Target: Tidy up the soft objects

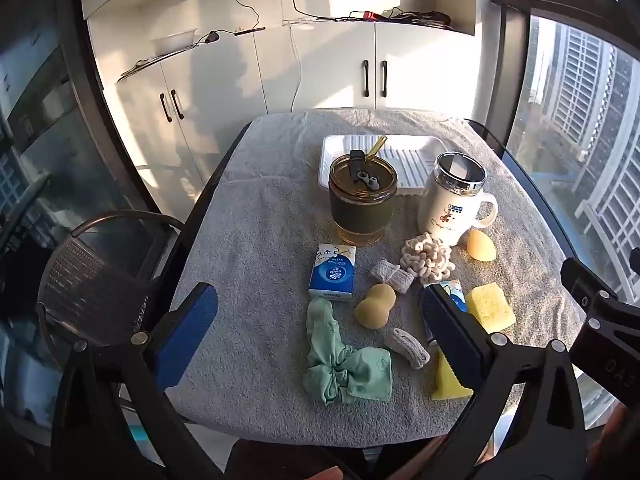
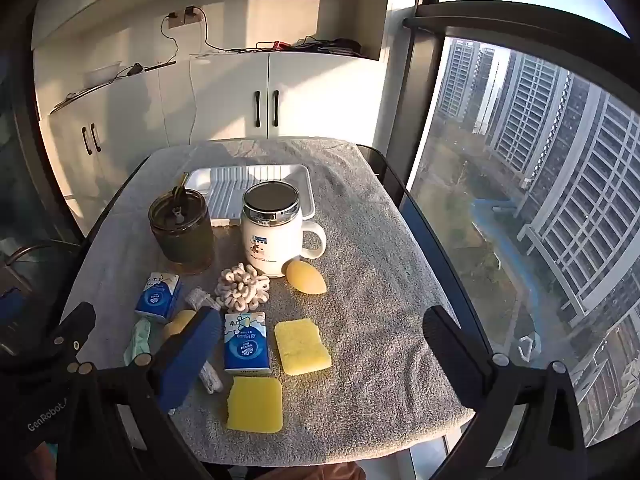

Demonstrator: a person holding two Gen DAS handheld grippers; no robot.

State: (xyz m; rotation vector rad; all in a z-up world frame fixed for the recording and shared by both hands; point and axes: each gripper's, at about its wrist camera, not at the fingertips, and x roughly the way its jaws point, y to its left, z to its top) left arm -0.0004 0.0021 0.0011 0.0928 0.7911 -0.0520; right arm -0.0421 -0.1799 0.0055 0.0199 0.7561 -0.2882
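Grey towel (image 1: 256,216), green cloth (image 1: 340,360) whole only in left view

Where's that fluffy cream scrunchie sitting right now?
The cream scrunchie lies mid-table on the grey towel, just in front of the white mug, with the teardrop sponge to its right.

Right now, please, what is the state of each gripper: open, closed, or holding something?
Left gripper: open, holding nothing.
Right gripper: open, holding nothing.
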